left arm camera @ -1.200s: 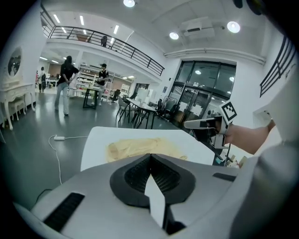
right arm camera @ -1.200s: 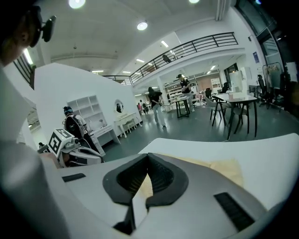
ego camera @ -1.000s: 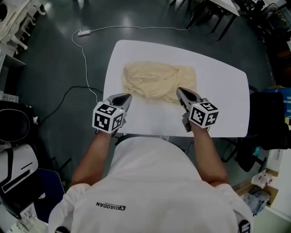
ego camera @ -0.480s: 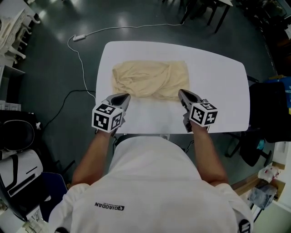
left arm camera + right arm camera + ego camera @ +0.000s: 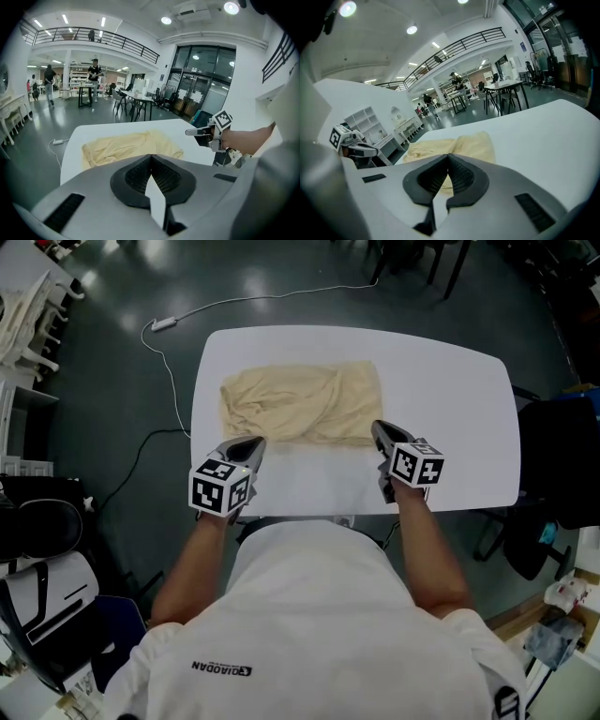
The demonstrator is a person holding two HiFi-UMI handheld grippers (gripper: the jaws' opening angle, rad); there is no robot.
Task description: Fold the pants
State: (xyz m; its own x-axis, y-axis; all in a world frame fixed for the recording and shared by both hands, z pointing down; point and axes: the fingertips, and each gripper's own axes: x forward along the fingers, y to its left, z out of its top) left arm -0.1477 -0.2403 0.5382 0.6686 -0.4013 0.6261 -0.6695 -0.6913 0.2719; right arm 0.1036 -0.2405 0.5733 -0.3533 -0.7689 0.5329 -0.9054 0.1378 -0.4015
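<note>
Your left gripper (image 5: 251, 442) is over the near left part of the white tabletop (image 5: 450, 409). In the left gripper view its fingers (image 5: 136, 176) are closed right up to the tip, the two ribbed dark pads meeting with nothing caught between them. Your right gripper (image 5: 378, 427) is level with it on the other side, and in the right gripper view its fingers (image 5: 461, 178) are likewise pressed together and hold nothing. Both grippers point away from you and slant down toward the tabletop. The cream pants (image 5: 300, 404) lie between and just beyond the two tips. They are a rumpled, roughly rectangular bundle with its long side running across the tabletop, on the left and middle of the surface, leaving the right part bare. Each tip is just beside the near edge of the pants, the left one near the near left corner and the right one near the near right corner. Neither view settles whether a tip touches the cloth. A white cable (image 5: 169, 371) trails over the dark floor (image 5: 112, 381) past the tabletop's left side.
</note>
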